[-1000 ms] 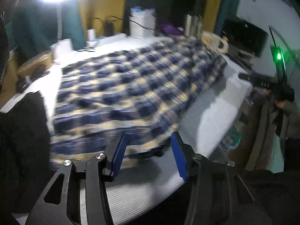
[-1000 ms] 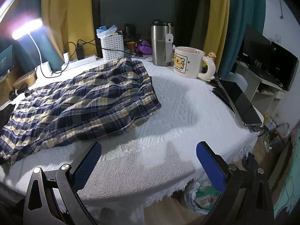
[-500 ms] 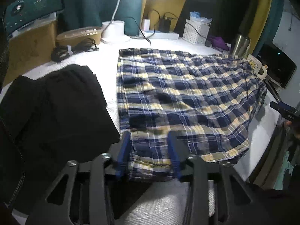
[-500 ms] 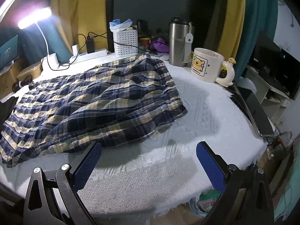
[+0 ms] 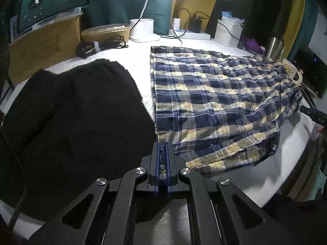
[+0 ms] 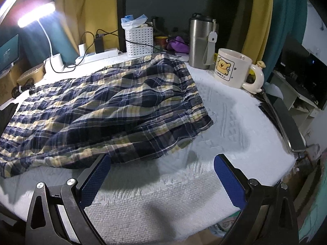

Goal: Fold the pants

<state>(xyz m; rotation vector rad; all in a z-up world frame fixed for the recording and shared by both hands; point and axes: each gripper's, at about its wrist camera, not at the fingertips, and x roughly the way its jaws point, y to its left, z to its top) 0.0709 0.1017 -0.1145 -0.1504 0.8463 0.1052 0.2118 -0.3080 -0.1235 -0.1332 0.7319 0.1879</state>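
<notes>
Blue and yellow plaid pants lie spread flat on the white-covered table. My left gripper is at their near left corner. Its jaws are closing tight, and the hem is pinched between the blue pads. In the right wrist view the pants reach from the left edge to the waistband near the middle. My right gripper is open wide, low over the cloth just in front of the pants' near edge, with nothing between its fingers. Its tip shows at the right edge of the left wrist view.
A black garment lies left of the pants. Behind them stand a bear mug, a steel tumbler, a white basket, a lamp base and cables. A dark flat device lies at the table's right edge.
My left gripper swung over to the pants' near left corner and closed on the hem. The right gripper drew a little nearer the pants and stayed open.
</notes>
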